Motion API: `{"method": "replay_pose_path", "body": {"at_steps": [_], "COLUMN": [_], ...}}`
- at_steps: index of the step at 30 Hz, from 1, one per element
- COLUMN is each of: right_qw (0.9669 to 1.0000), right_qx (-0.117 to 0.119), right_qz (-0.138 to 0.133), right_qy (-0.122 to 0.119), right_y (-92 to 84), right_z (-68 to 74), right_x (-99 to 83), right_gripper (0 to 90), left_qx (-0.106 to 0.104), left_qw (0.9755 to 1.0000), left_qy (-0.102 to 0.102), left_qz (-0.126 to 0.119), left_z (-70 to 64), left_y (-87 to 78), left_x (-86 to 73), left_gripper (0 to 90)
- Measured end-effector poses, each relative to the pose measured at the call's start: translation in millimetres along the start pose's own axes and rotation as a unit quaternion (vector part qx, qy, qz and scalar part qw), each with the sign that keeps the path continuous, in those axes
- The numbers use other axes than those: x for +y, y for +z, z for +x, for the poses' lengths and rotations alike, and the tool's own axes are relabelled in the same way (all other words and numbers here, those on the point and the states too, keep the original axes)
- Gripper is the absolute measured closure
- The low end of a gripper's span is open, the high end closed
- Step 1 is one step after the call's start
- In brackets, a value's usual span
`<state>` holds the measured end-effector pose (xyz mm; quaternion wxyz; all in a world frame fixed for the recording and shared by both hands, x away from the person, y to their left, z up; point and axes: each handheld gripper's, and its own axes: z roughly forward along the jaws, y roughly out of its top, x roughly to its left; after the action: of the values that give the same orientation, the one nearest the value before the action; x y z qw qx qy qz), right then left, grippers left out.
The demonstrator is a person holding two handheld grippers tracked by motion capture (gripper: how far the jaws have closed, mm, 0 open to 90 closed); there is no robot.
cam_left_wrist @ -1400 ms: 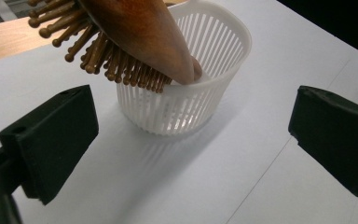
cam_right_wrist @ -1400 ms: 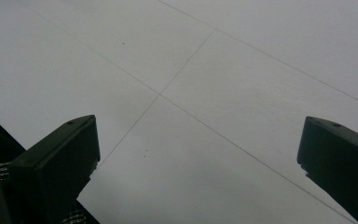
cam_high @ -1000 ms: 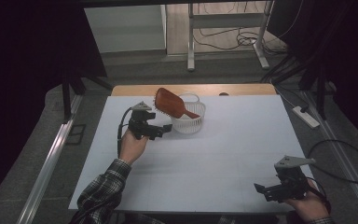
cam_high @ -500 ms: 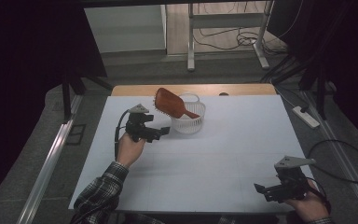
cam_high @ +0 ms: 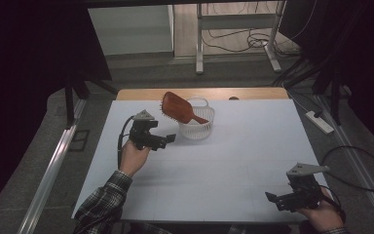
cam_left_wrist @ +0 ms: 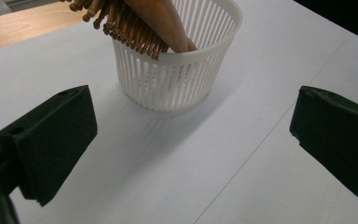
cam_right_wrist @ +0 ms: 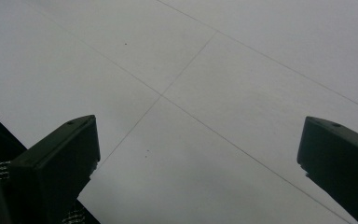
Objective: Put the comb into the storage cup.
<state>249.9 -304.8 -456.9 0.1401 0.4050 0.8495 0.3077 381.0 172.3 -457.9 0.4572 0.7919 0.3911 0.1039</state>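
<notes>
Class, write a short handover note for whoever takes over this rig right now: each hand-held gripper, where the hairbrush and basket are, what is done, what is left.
Left hand-held gripper: open, empty, just short of the white basket.
Right hand-held gripper: open, empty, over the table at its near right edge.
Wooden hairbrush: leaning in the basket, handle down, head sticking out over the rim.
Done: brush in basket, released.
Left: apparently nothing more than parking the left hand-held gripper.

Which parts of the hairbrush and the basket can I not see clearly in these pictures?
- Hairbrush, left gripper view: its head is cut off by the top edge.
- Handle end, both views: hidden inside the white basket by its wall.
- Basket floor, high view: the hairbrush and the near wall cover it.
- Bristles, high view: too small to tell apart.
</notes>
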Motion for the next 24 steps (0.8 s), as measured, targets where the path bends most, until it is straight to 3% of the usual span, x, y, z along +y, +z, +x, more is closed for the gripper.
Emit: {"method": "replay_pose_path", "body": {"at_steps": [9,24], "right_qw": [1.0,1.0], "right_qx": [-0.001,-0.004], "right_qz": [-0.002,-0.004], "right_qy": [-0.001,-0.002], "right_y": [-0.2,-0.7], "right_z": [0.4,1.0], "right_x": [-0.1,-0.2], "right_gripper": [0.0,0.0], "left_qx": [-0.005,-0.003], "left_qw": [0.9998,0.9999], "left_qy": [-0.014,-0.011], "left_qz": [-0.011,-0.007], "left_z": [0.8,-0.5], "left_y": [-6.5,-12.4], "left_x": [-3.1,-10.2], "left_gripper": [0.5,0.2]}}
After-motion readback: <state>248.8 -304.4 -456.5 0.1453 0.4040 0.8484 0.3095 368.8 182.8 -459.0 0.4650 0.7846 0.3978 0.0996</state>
